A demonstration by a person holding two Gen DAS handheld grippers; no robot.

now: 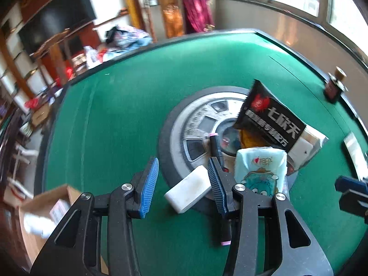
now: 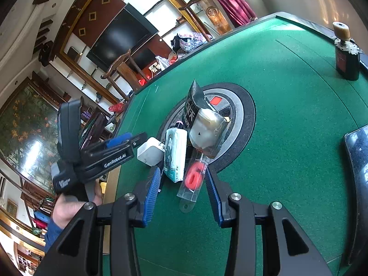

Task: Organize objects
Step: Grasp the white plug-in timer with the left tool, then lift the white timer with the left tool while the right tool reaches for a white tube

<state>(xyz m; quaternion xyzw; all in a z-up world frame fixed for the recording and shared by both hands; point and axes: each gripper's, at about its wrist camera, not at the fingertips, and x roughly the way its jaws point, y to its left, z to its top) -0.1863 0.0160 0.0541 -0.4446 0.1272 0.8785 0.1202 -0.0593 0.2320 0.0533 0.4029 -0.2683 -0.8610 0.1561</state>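
Above a green counter (image 1: 119, 105): left tool (image 1: 181, 184) with jaws apart, white block (image 1: 188, 192) between them, unpressed. Right tool (image 2: 182, 195) also apart, straddling a clear pack with a red "6" (image 2: 194, 179). Clustered on the counter's central disc (image 1: 184, 124): tissue pack (image 1: 261, 170), black snack bag (image 1: 271, 117), marker (image 1: 216, 146).

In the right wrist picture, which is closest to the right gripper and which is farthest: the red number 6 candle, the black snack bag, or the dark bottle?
From the right gripper:
1. Red 6 candle pack, between its fingers.
2. Black snack bag, farther up on the round centre panel.
3. Dark bottle, far right table edge.
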